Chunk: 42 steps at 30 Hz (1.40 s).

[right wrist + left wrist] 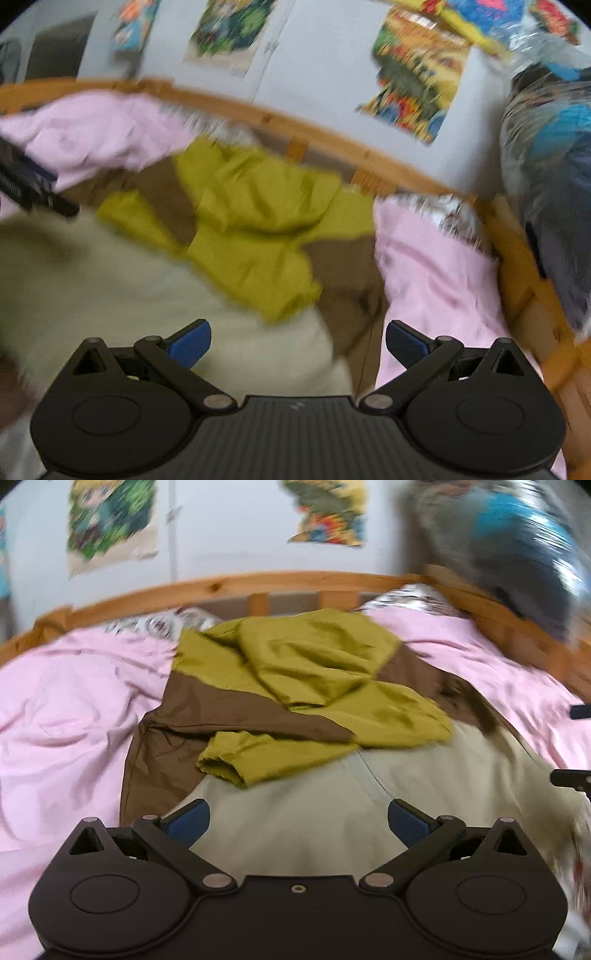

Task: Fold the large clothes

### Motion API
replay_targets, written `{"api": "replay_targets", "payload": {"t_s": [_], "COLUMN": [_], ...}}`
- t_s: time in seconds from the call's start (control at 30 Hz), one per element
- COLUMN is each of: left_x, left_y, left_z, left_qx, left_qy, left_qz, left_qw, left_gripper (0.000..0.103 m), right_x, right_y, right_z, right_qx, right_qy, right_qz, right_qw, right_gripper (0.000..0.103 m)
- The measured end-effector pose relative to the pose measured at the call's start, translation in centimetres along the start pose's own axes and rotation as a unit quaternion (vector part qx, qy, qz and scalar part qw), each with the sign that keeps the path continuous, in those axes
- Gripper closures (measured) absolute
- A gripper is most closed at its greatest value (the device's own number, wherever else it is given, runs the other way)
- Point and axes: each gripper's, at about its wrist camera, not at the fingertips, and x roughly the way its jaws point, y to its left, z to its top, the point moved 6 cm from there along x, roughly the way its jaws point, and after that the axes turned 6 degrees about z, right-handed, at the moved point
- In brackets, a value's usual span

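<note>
A large jacket (pixel 295 686) in olive-yellow, brown and beige lies crumpled on a pink bedsheet (pixel 66 709). Its yellow hood and sleeves are bunched on top and its beige lower part lies nearest me. My left gripper (pixel 298 821) is open and empty above the beige part. In the right wrist view the jacket (pixel 251 229) lies ahead and to the left. My right gripper (pixel 298 341) is open and empty over the jacket's right edge, where beige and brown cloth meets the pink sheet (pixel 436 273). Both views are blurred by motion.
A wooden bed rail (pixel 258 585) runs behind the jacket, with a white wall and colourful posters (pixel 110 520) beyond. A plastic-wrapped bundle (pixel 550 177) sits at the right end of the bed. The other gripper's tip (pixel 26 184) shows at the left of the right wrist view.
</note>
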Motion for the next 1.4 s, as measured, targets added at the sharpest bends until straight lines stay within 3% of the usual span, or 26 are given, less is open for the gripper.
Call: {"api": "replay_targets", "payload": {"t_s": [0.17,0.23,0.4,0.5,0.63,0.83,0.97,1.1,1.3,1.4], "left_x": [-1.9,-2.1,-2.4,-2.1,-1.6,-1.0,-1.2,-1.4,-0.8,0.6], "left_y": [-1.6,-2.4,-4.2,-4.9,-5.6,-6.4,-7.1,-8.3,-11.7,-13.2], "left_z": [-3.4,-4.2,-4.6,-4.7,-4.7,-4.4,-3.9,-3.2,-2.4,-2.6], "left_qx": [0.027,0.033,0.058,0.065,0.066,0.059,0.063,0.075,0.112,0.148], "left_qy": [0.015,0.021,0.018,0.021,0.031,0.04,0.034,0.019,0.011,0.022], "left_qz": [-0.036,-0.048,-0.057,-0.064,-0.067,-0.073,-0.083,-0.116,-0.151,-0.127], "left_qw": [0.9989,0.9981,0.9965,0.9956,0.995,0.9947,0.9939,0.9903,0.9821,0.9806], "left_gripper": [0.001,0.001,0.001,0.001,0.001,0.001,0.001,0.001,0.001,0.001], "right_x": [-1.2,-0.8,0.7,0.4,-0.6,1.2,1.8,1.4,2.7,3.0], "right_y": [5.0,6.6,8.0,7.7,7.4,8.3,7.1,4.2,0.0,-1.0], "right_z": [-3.8,-4.7,-6.1,-6.3,-5.2,-5.0,-4.1,-2.9,-2.2,-2.0], "right_qx": [-0.066,-0.102,-0.161,-0.147,-0.12,-0.131,-0.09,0.016,0.153,0.179], "right_qy": [0.076,0.094,0.125,0.109,0.05,0.042,0.017,-0.026,-0.053,-0.065], "right_qz": [0.062,0.048,-0.04,-0.042,-0.001,-0.002,-0.011,0.006,0.04,0.047], "right_qw": [0.993,0.989,0.978,0.982,0.992,0.99,0.996,1.0,0.986,0.981], "right_gripper": [0.0,0.0,0.0,0.0,0.0,0.0,0.0,0.0,0.0,0.0]}}
